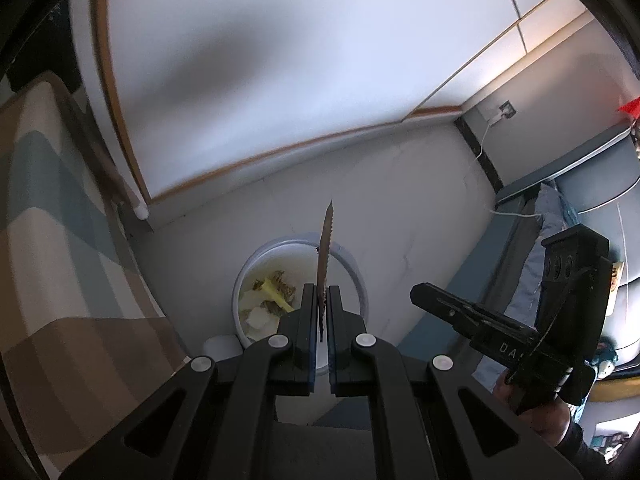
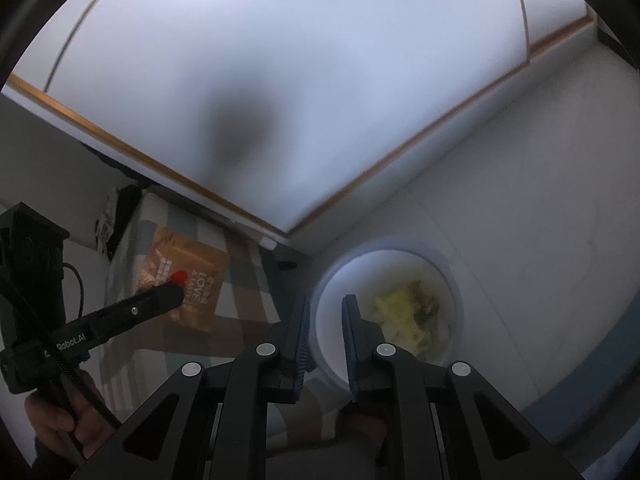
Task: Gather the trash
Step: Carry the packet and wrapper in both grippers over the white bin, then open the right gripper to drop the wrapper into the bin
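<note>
My left gripper (image 1: pixel 322 292) is shut on a thin brown wrapper (image 1: pixel 325 248), seen edge-on with a serrated rim. It hangs above a white round bin (image 1: pixel 356 276) that holds yellow and white scraps (image 1: pixel 272 296). In the right wrist view the same wrapper (image 2: pixel 188 268) shows a red heart and printed words, pinched by the left gripper (image 2: pixel 176 290). My right gripper (image 2: pixel 326 300) is open a little with nothing between its fingers, over the near left rim of the bin (image 2: pixel 332 280). The left wrist view shows the right gripper (image 1: pixel 420 294) from the side, to the right of the bin.
A table with a checked cloth (image 1: pixel 60 240) stands left of the bin, also seen as the checked cloth (image 2: pixel 248 280). White cabinet doors (image 1: pixel 240 80) with a wooden edge rise behind. Blue-grey furniture (image 1: pixel 592 184) and a white cable (image 1: pixel 480 148) are on the right. The floor is pale.
</note>
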